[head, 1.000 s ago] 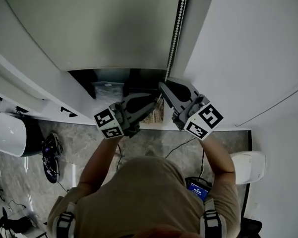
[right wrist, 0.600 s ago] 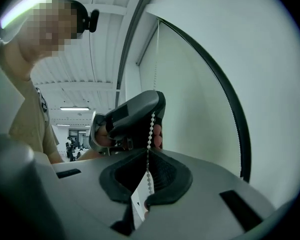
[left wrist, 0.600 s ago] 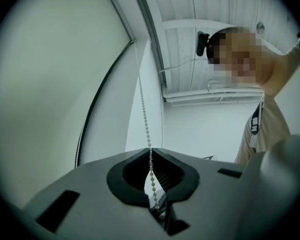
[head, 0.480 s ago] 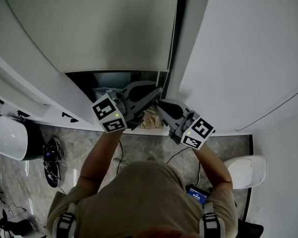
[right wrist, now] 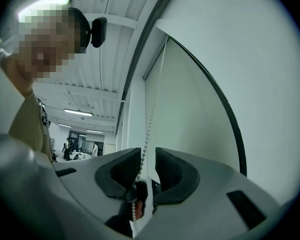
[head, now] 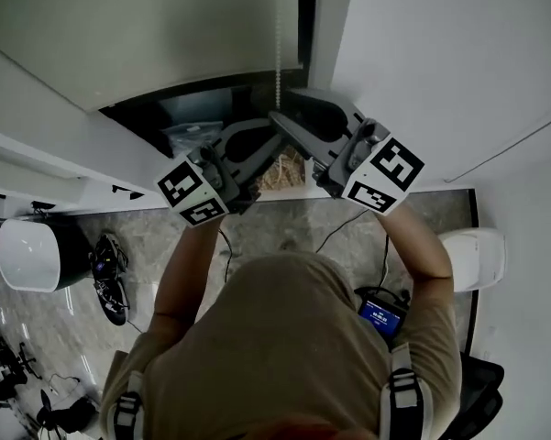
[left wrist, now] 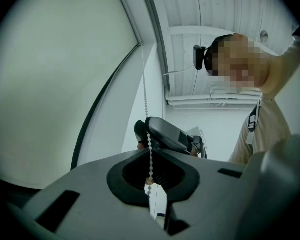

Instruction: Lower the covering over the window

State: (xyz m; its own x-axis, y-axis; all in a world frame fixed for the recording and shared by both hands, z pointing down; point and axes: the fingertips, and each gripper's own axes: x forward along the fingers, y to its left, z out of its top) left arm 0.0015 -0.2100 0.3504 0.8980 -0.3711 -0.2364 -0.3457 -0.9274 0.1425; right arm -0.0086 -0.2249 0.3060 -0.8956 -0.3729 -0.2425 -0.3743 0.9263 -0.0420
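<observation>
A pale roller blind (head: 147,26) hangs over most of the window, with a dark strip of glass (head: 202,113) below its bottom edge. Its white bead chain (head: 278,53) runs down the right side of the frame. My left gripper (head: 273,137) is shut on the bead chain (left wrist: 150,151), which runs up from between its pads. Just above it is my right gripper (head: 284,117). Its jaws have just been opening and now stand apart, with the bead chain (right wrist: 150,119) passing loosely through the gap. Each gripper shows in the other's view: the right gripper (left wrist: 164,136), the left gripper (right wrist: 135,200).
A white wall (head: 440,53) stands right of the window and a white sill (head: 64,154) runs below it. On the marble floor lie a white round unit (head: 27,250), shoes (head: 110,264), a white bin (head: 472,255) and cables. A blue-screened device (head: 380,314) hangs at the person's hip.
The right gripper dropped down the chain, then came back up close above the left gripper. The left gripper rose a little. The head view has tilted, so the blind's edge looks slanted.
</observation>
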